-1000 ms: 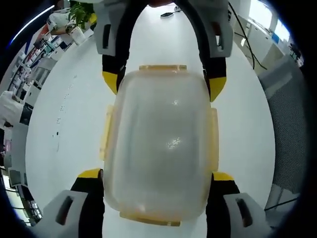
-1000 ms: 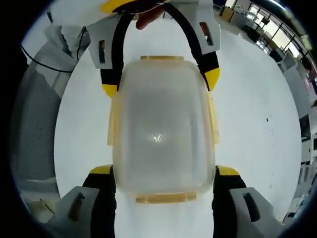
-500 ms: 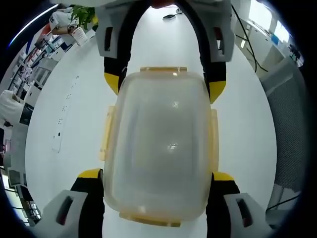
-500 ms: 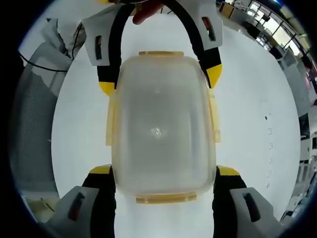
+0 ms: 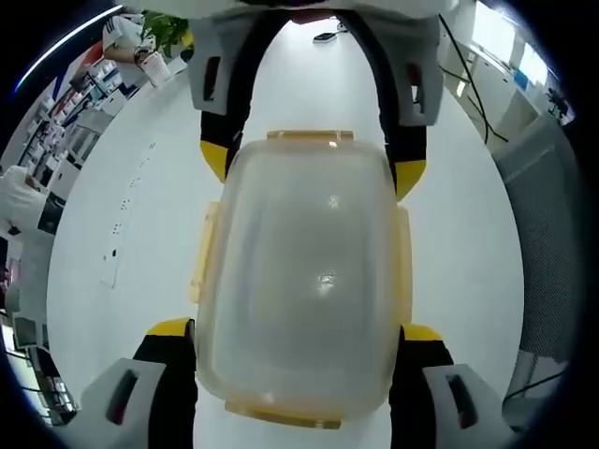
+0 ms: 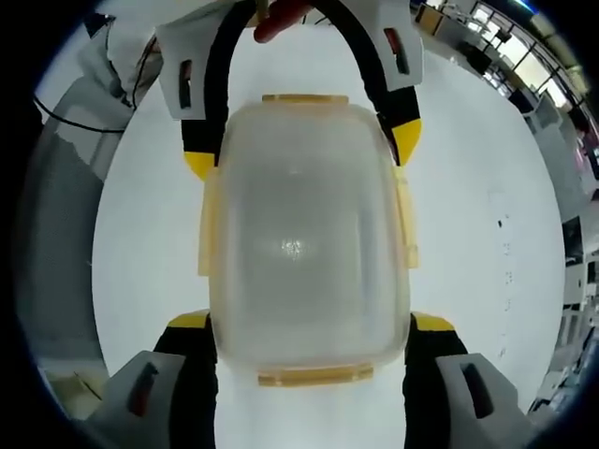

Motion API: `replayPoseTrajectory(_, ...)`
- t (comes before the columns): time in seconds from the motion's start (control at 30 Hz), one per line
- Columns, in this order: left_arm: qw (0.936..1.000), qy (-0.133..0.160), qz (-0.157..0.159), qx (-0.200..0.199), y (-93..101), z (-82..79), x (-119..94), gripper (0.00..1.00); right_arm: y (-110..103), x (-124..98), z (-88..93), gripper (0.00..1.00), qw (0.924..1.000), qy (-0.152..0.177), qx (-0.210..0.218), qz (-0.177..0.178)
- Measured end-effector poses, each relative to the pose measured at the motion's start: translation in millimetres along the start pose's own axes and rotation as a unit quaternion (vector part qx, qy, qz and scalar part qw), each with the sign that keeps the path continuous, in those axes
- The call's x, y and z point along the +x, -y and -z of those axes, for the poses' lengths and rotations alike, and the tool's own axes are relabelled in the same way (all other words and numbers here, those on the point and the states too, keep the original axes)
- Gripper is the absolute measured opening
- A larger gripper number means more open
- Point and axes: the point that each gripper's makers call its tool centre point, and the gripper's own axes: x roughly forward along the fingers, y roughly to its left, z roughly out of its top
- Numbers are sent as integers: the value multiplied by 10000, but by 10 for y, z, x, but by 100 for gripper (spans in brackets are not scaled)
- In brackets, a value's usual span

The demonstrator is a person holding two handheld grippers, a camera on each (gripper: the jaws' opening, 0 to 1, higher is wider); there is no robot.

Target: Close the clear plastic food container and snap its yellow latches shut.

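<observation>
Left gripper (image 5: 298, 329) and right gripper (image 6: 310, 323) face each other, jaws spread wide, yellow tips at opposite ends.

Left gripper view looks straight along its own jaws, very close over the clear container (image 5: 304, 281), which sits between the yellow-tipped fingers (image 5: 173, 329) at the bottom. Beyond the container's far end, the opposing right gripper (image 5: 314, 168) faces back at the camera. Right gripper view mirrors it: same container (image 6: 304, 248) between its fingers (image 6: 192, 323), left gripper (image 6: 301, 150) opposite. Both views share the container and the white table (image 5: 131, 243).
</observation>
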Motion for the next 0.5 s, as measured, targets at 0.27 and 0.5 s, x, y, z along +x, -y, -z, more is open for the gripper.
replayPoseTrajectory(0.27, 9998, 189, -14, 17, 5, -9, -22, 83, -1, -20, -5, 81, 9999, 42, 95, -24)
replayPoseTrajectory(0.5, 9994, 339, -14, 111, 6, -25, -42, 83, 4, -59, 6, 80, 9991, 302, 307, 2)
